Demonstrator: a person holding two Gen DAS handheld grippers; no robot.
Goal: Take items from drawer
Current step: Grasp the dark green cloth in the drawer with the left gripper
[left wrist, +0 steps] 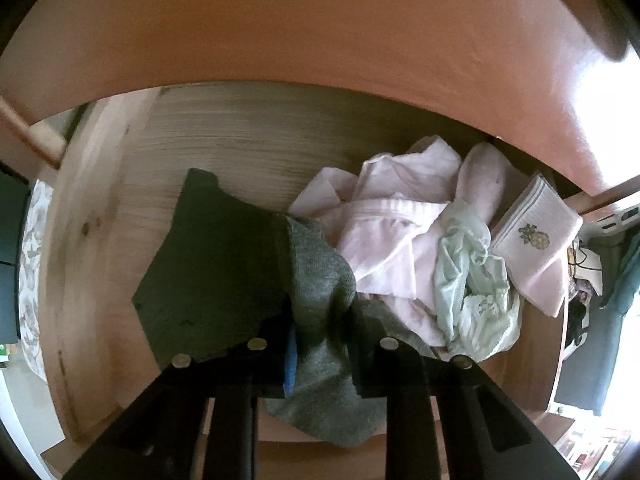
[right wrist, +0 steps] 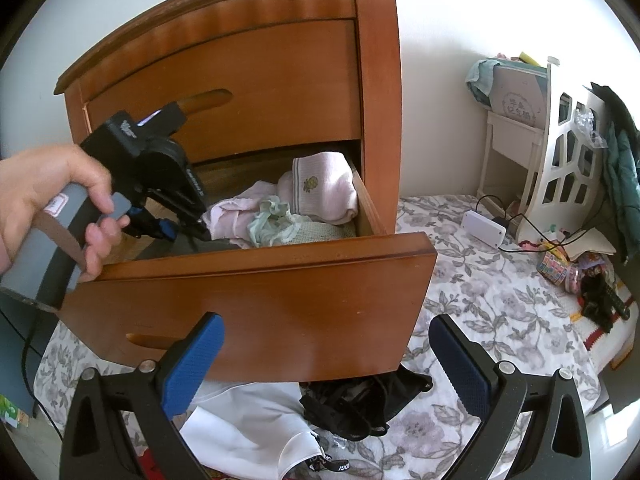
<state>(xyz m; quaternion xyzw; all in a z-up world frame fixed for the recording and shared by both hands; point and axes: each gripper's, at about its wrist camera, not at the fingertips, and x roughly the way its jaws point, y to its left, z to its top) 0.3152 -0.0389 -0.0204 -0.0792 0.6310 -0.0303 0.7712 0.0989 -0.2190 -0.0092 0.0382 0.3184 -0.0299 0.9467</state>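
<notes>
**Left tongs pinching the grey sock in the drawer**

My left gripper (left wrist: 320, 344), low centre of its view, is clamped on the soft grey-and-dark-green knitted sock (left wrist: 316, 276) in the open wooden drawer (right wrist: 256, 280). It looks light and floppy; a bunched fold grips best. My right gripper (right wrist: 326, 364) hangs apart, empty, at lower frame.

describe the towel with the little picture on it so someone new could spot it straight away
Look into the open lower drawer of the wooden nightstand. At its right wall lies a folded pale pink towel. Alone among the loose clothes, it bears a small embroidered pineapple.
</notes>
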